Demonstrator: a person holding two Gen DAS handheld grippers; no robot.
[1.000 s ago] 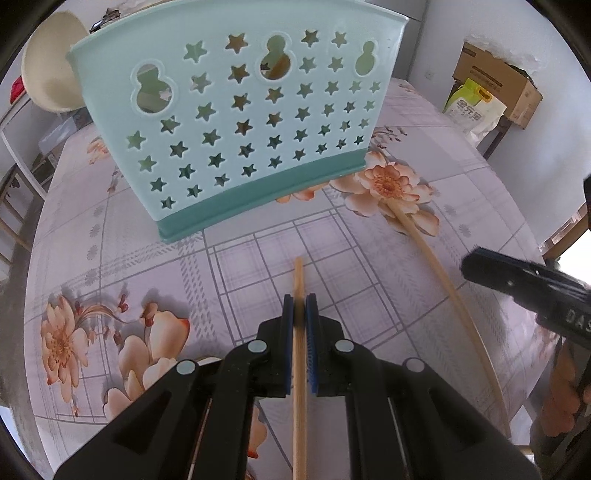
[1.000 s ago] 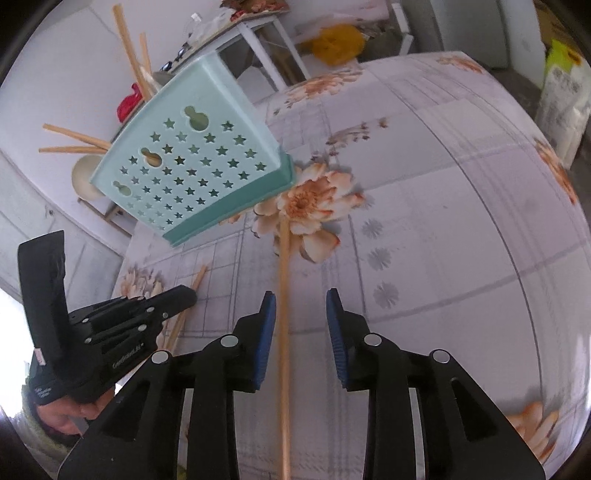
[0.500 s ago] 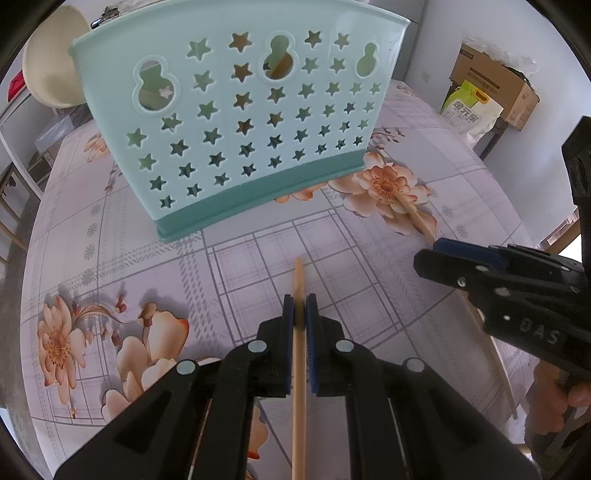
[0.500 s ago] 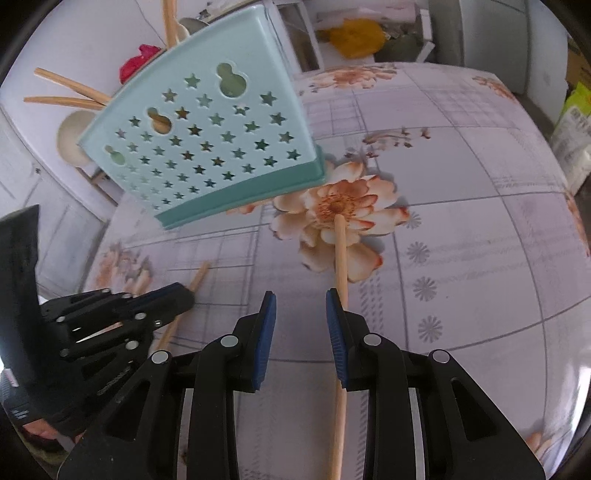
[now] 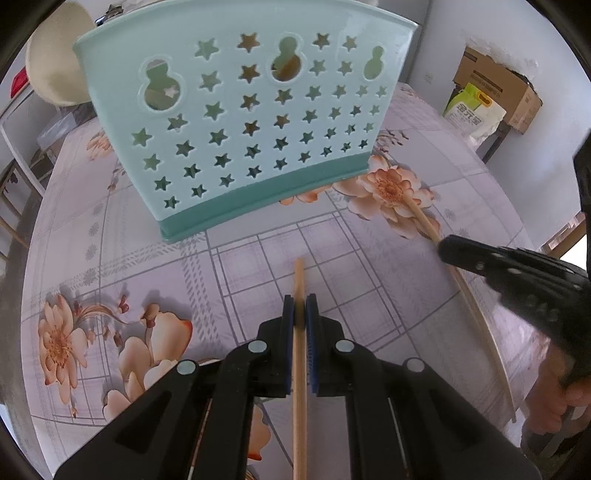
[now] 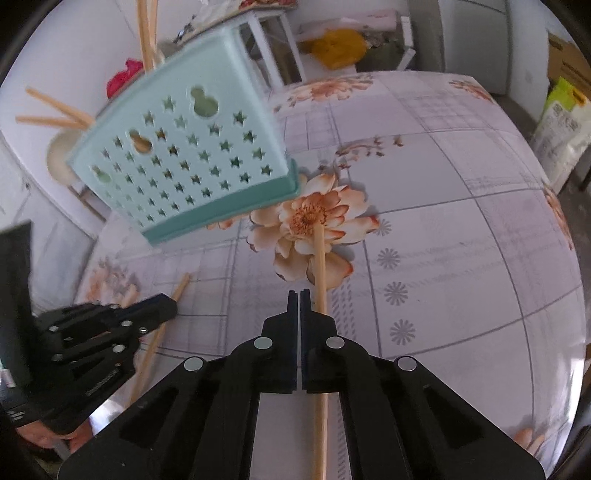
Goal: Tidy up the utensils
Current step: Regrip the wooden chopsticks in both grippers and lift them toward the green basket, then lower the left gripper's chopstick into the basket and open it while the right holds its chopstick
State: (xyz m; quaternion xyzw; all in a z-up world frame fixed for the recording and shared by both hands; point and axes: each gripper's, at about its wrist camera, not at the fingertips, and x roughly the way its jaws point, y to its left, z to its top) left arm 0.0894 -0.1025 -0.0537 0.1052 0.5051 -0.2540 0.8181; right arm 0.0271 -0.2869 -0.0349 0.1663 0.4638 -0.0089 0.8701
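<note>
A wooden chopstick (image 5: 299,280) is pinched between the blue pads of my left gripper (image 5: 300,299), which is shut on it; its tip points at the teal star-punched utensil holder (image 5: 251,122) standing on the floral tablecloth. A second chopstick (image 6: 319,266) lies flat on the table, its far end on an orange flower. My right gripper (image 6: 299,293) is shut with nothing between its pads; that chopstick runs just right of the jaws and under the right finger. Several chopsticks (image 6: 144,33) stick out of the holder (image 6: 184,158). The left gripper (image 6: 166,306) shows at lower left.
The round table's edge (image 5: 491,343) curves close at the right. Past it stand a cardboard box (image 5: 495,88) and a green-and-white bag (image 5: 472,110). A cream stool (image 5: 55,74) sits behind the holder. A hand (image 5: 554,402) grips the right tool.
The right gripper's jaws went from apart to closed. The lying chopstick, earlier between them, now sits just outside the right finger. The left gripper and its chopstick stayed put.
</note>
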